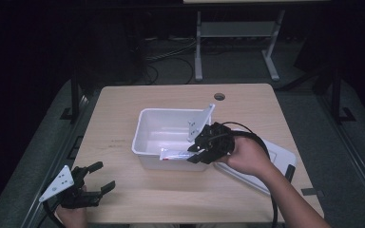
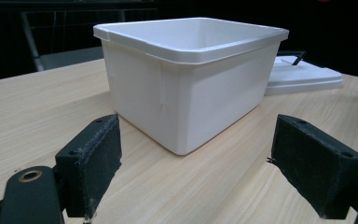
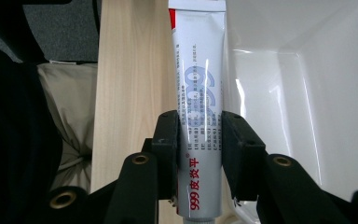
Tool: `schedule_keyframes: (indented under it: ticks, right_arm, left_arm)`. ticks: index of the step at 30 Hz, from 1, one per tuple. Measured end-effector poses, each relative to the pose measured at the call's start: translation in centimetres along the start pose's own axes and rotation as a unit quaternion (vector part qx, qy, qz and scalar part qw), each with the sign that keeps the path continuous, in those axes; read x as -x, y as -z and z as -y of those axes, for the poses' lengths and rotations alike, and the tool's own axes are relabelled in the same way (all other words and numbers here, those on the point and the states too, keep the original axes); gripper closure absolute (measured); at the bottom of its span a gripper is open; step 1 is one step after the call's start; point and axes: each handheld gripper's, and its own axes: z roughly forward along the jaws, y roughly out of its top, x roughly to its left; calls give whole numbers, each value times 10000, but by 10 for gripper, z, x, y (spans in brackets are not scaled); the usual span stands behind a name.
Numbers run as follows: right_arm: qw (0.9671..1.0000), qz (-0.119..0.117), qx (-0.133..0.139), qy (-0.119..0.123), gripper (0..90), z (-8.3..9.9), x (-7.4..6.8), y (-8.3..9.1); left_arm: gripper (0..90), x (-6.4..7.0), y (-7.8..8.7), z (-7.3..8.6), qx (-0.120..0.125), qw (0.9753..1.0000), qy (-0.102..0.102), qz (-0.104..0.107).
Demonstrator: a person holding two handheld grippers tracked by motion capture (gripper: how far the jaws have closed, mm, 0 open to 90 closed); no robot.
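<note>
A white plastic bin [image 1: 145, 135] stands in the middle of the wooden table [image 1: 123, 194]. My right gripper [image 1: 196, 156] is shut on a white tube of ointment [image 1: 175, 154] with red and blue print, holding it level over the bin's near rim. In the right gripper view the tube [image 3: 200, 93] runs up between the two pads [image 3: 168, 140], with the bin's inside [image 3: 298, 84] to its right. My left gripper [image 1: 100, 176] rests open near the table's front left corner. Seen from the left gripper view, its pads [image 2: 93, 163] frame the bin [image 2: 186, 88], well short of it.
The bin's white lid [image 1: 278, 159] with a black latch lies flat on the table right of the bin, under the right forearm; it also shows behind the bin as lid [image 2: 303, 77]. A cable hole [image 1: 219, 96] sits near the table's far edge. A desk frame [image 1: 237, 33] stands beyond.
</note>
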Motion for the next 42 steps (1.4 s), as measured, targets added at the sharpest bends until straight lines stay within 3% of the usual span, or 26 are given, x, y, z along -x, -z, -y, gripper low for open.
schedule_keyframes:
  ticks: [23,42]
  right_arm:
    - [9999,103,-112,-7,677,-13,29,-12]
    - [9994,75,-273,-192,677,-6,42,-28]
  left_arm:
    - [157,0,0,0,-7,10000,-7,21]
    - [157,0,-1,0,-3,10000,11,31]
